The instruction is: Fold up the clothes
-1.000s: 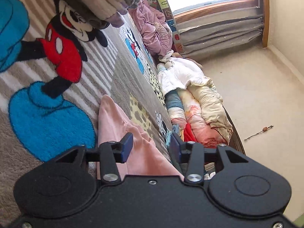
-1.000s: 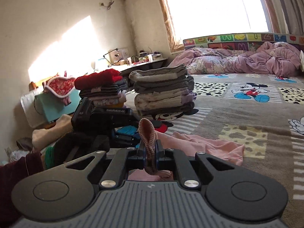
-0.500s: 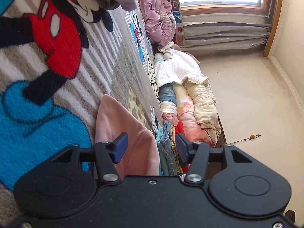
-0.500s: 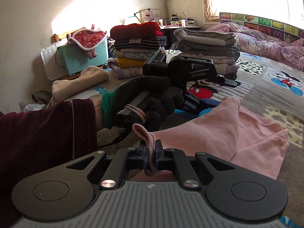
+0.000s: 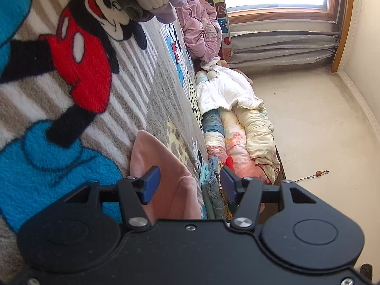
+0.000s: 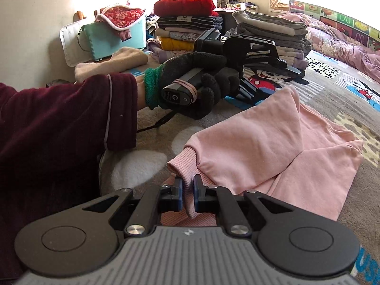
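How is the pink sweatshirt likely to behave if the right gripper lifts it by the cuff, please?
Probably floppy: the pink sweatshirt lies creased and folded on the blanket, so the sleeve should rise first and the body trail. It looks light, a thin knit. The ribbed cuff, pinched in the right gripper, seems unlikely to slip.

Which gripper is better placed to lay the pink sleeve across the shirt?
Right. The right gripper is already shut on the sleeve cuff of the pink shirt. The left gripper is open, holding nothing, pointing along the shirt's far side.
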Demonstrator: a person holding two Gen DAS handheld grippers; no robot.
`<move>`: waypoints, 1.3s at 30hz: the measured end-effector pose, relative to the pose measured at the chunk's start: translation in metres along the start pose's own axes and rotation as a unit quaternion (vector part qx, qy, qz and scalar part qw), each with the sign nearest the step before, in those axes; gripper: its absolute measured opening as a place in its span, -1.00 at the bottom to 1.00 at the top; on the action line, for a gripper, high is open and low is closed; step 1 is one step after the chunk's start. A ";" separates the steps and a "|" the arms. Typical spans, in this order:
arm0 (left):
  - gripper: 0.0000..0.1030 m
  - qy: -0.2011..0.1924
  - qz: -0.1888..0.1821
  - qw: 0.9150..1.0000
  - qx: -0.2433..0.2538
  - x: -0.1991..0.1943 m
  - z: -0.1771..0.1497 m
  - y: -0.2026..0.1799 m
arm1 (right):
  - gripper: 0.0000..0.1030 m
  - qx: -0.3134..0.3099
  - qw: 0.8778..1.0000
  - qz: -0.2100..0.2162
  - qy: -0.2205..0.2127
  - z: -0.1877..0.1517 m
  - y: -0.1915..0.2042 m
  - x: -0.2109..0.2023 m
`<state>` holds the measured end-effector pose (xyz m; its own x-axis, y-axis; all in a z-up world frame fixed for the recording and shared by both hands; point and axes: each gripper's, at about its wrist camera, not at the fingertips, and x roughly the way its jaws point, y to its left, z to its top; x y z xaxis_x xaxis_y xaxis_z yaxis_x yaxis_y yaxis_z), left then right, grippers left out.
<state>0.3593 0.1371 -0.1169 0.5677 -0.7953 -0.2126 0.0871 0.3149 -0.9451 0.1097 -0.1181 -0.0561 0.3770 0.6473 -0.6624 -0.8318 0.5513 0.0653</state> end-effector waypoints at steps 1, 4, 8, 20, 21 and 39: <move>0.02 0.003 0.009 1.000 0.016 0.001 0.000 -0.003 | -0.79 -0.008 1.000 -0.004 0.005 -0.002 0.002 0.002; -0.05 0.009 0.036 0.997 0.063 0.003 -0.002 -0.012 | -0.79 -0.027 0.999 -0.012 0.023 -0.008 0.007 0.010; -0.37 0.023 0.098 0.985 0.139 0.013 -0.012 -0.021 | -0.80 -0.040 0.998 -0.030 0.027 -0.012 0.016 0.011; -0.48 0.022 0.115 0.980 0.161 0.015 -0.021 -0.019 | 0.05 0.370 0.925 -0.026 -0.085 -0.057 -0.029 -0.031; -0.49 0.022 0.115 0.980 0.160 0.015 -0.021 -0.019 | 0.04 0.403 0.910 -0.021 -0.099 -0.061 -0.034 -0.029; -0.48 0.012 0.094 0.986 0.140 0.008 -0.018 -0.013 | -0.77 0.319 0.936 -0.088 -0.123 -0.028 -0.028 -0.018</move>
<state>0.3480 0.1171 -0.1106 0.5763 -0.7205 -0.3858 0.2062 0.5850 -0.7844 0.1147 -0.1599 -0.0674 0.6330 0.5751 -0.5182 -0.3651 0.8121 0.4553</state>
